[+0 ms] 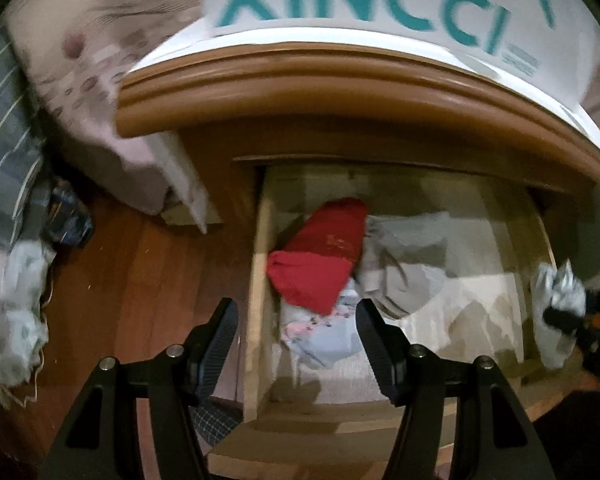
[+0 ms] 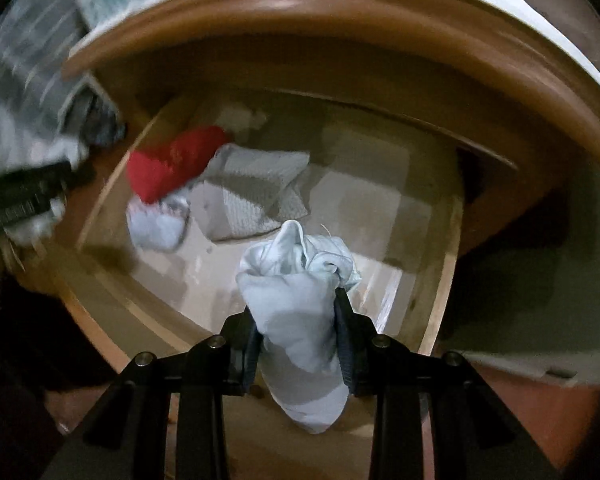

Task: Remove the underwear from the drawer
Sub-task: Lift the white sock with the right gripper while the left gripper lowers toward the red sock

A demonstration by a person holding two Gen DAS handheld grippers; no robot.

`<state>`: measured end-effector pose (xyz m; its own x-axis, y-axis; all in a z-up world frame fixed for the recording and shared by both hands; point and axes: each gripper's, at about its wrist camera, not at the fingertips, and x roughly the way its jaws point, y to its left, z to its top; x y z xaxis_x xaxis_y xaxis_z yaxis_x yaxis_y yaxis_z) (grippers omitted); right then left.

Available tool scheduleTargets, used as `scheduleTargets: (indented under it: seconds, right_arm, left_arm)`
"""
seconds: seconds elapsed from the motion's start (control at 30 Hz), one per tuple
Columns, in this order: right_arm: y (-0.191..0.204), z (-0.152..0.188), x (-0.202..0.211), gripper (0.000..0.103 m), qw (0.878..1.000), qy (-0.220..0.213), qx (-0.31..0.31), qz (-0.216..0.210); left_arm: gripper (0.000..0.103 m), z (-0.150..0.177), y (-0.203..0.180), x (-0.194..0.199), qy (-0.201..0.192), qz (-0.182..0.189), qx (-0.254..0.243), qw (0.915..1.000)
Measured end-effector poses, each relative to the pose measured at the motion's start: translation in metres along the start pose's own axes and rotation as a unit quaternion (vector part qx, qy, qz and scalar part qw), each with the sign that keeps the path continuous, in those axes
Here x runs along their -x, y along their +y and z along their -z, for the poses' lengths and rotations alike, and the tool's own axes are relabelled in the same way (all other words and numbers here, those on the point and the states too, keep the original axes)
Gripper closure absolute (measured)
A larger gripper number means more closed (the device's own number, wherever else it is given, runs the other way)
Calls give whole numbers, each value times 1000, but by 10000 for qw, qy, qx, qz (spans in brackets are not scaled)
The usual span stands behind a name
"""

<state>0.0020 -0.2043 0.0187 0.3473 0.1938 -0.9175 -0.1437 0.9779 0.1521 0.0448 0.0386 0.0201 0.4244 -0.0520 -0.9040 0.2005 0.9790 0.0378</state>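
Wooden drawer (image 2: 440, 272) open below both grippers: right gripper (image 2: 300, 344) jaws clamp pale underwear (image 2: 296, 304), lifted clear; left gripper (image 1: 296, 344) jaws half-open, empty, above red garment (image 1: 316, 264). Next: carry away.

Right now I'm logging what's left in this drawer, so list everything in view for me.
Drawer: one, pale wood, pulled open under the brown top.
Red garment: one, red, drawer's left side.
Grey knit garment: one, grey, beside the red one.
Light blue printed garment: one, front left of drawer, partly under the red one.
Pale blue underwear: one, clamped in the right gripper, above the drawer.
White box: one, teal lettering, on the top.
Bedding: pinkish, spotted, left.
Left gripper: open, empty.
Right gripper: shut on the underwear.
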Motion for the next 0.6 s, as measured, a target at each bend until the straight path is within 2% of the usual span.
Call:
scheduleTargets:
  seconds: [0.17,0.27,0.4,0.6]
  right_arm:
    - [-18,15,30,73,9957,-633,-662,-153]
    - [-24,21,48,73,9905,-1063,-871,-85]
    - [-31,30,73,73,9807,-1586,-1141,-117]
    - [-40,32,81,73,9754,-1735,-1356,-72]
  left_arm:
    - [40,-2,-19,-9,52,60,-656,9978]
    - [40,-8,-27,-18,51,105,-998,9949]
    - [40,-13,-36,-35,157,-23,-1593,9871]
    - [40,-15,-42,-59,389,-67,-2001,9790]
